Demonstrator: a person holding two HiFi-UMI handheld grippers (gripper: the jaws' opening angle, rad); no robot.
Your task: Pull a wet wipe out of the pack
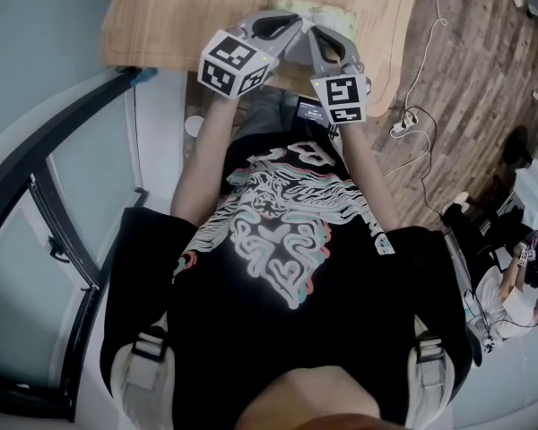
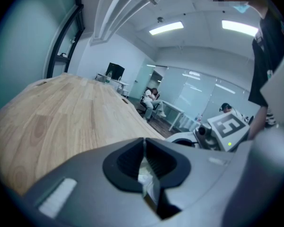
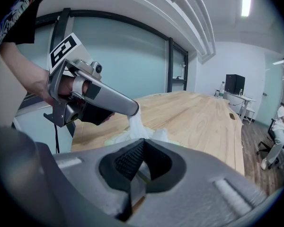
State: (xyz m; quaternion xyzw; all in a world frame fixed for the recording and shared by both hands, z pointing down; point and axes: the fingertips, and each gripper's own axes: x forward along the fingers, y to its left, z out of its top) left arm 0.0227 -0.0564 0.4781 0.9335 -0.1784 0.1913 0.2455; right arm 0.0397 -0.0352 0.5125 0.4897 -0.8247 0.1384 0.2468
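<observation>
A pale green wipe pack (image 1: 334, 14) lies at the near edge of the wooden table (image 1: 179, 16), mostly hidden behind both grippers. My left gripper (image 1: 296, 23) is shut on a white wet wipe (image 2: 147, 178). In the right gripper view the left gripper (image 3: 132, 110) holds that wipe (image 3: 135, 124) stretched up out of the pack (image 3: 114, 138). My right gripper (image 1: 316, 36) sits just right of it, low at the pack; its jaws (image 3: 143, 148) stand together with a thin pale edge of the pack pinched between them.
The table runs far ahead in both gripper views, bare wood. A dark window frame (image 1: 63, 240) curves along the left. On the wooden floor to the right lie white cables and a socket strip (image 1: 403, 125). People sit at desks far off (image 2: 151, 98).
</observation>
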